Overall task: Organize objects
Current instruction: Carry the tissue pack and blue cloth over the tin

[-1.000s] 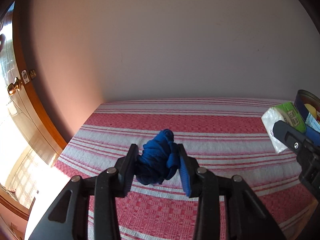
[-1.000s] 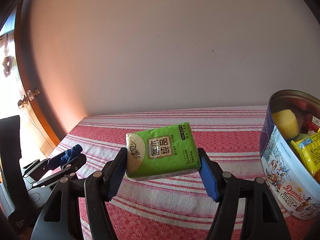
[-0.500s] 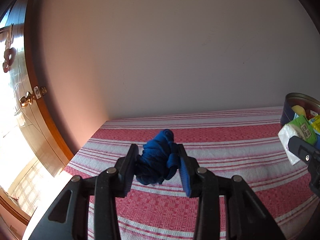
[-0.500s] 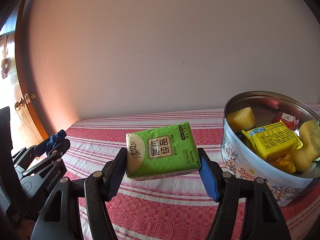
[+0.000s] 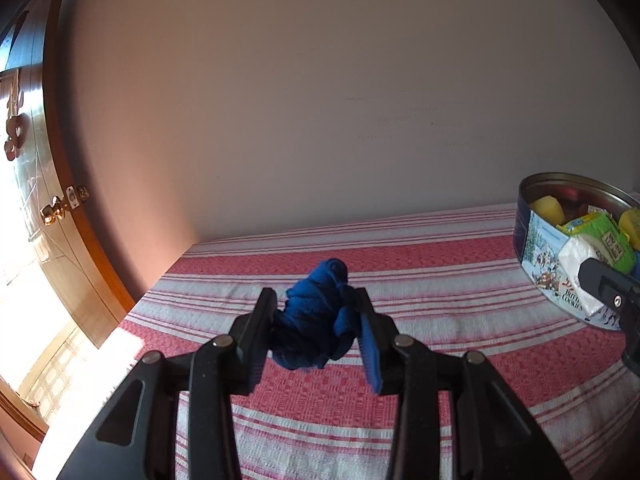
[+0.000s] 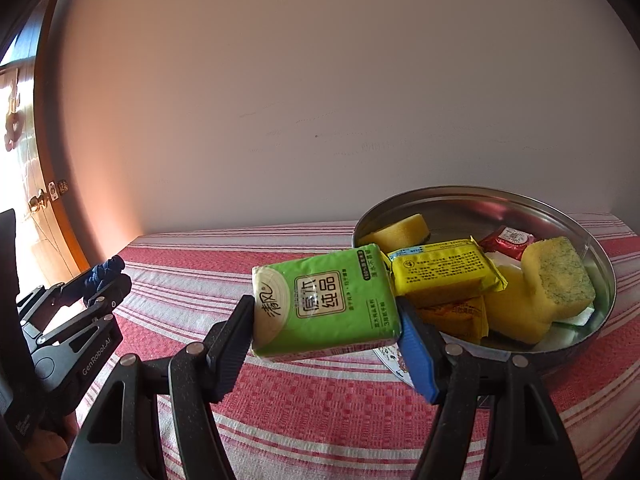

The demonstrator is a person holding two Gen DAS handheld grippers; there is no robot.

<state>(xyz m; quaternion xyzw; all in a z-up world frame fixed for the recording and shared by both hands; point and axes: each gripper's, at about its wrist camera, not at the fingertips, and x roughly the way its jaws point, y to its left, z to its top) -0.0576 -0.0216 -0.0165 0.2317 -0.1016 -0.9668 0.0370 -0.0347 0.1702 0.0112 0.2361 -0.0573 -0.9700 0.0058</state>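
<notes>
Blue fabric, a crumpled cloth (image 5: 316, 316), is sitting pinched between the two fingers of the left gripper (image 5: 318, 330) in the left wrist view, the jaws drawn narrow around it. That gripper is reaching forward and hovering above the red-and-white striped tablecloth (image 5: 440, 280), with the cloth bundle off the surface. At the right edge, the round cookie tin (image 5: 538, 240) is standing on the tablecloth near the wall (image 5: 320, 100), and the green tissue pack (image 5: 608, 240) is showing in front of its rim, gripped by a black finger of the right gripper (image 5: 604, 288). A wooden door (image 5: 48, 208) is standing at the left.

Moving to the right wrist view, the right gripper (image 6: 326, 332) is clamping the green tissue pack (image 6: 326, 300) by its short ends, holding it tilted and raised, right at the near left rim of the cookie tin (image 6: 600, 276). Inside the tin, a yellow packet (image 6: 444, 272), a small red sachet (image 6: 508, 240) and yellow sponges (image 6: 558, 276) are lying together. Far left, the left gripper (image 6: 106, 276) is pointing inward over the tablecloth (image 6: 320, 400), gripping the blue cloth (image 6: 102, 270) at its tips.
</notes>
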